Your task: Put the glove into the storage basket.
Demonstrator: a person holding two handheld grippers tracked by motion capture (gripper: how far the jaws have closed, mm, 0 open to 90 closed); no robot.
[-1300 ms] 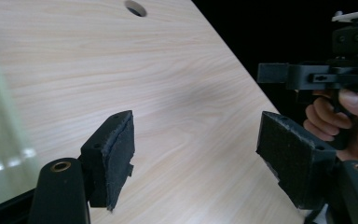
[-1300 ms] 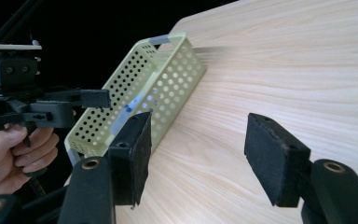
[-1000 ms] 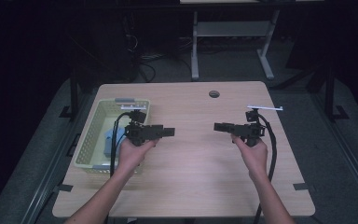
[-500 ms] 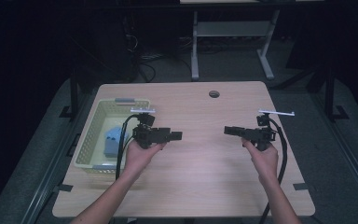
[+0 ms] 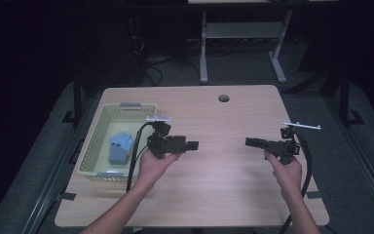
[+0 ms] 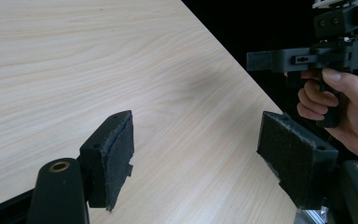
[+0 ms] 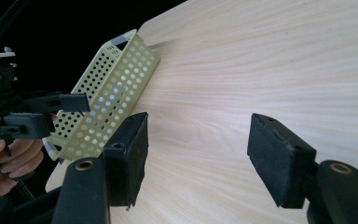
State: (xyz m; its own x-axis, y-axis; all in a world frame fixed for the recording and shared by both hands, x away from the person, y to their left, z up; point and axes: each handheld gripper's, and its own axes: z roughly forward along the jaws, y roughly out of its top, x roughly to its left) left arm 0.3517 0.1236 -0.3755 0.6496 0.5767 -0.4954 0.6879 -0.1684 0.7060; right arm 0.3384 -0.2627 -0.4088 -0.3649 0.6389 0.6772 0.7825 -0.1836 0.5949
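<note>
My left gripper (image 5: 194,145) hovers over the wooden table (image 5: 214,195) left of centre, pointing right. In the left gripper view its jaws (image 6: 200,154) stand open with only bare wood between them. My right gripper (image 5: 249,142) hangs at the right, pointing left at the other one, with a gap of table between the two tips. In its own view the jaws (image 7: 198,154) stand wide and hold nothing, having just opened a little further. A yellow-green perforated basket (image 5: 91,148) sits at the table's left with a blue object (image 5: 119,147) inside.
A round cable hole (image 5: 223,98) lies near the table's far edge. Each gripper view shows the opposite gripper held in a hand (image 6: 335,100) (image 7: 9,154). The basket's side (image 7: 109,93) lies behind the left gripper. A white desk frame (image 5: 203,48) stands on the dark floor beyond.
Both hands have shifted to the right and slightly toward the near edge. The right gripper moved farther, so the gap between the two tips has widened a little.
</note>
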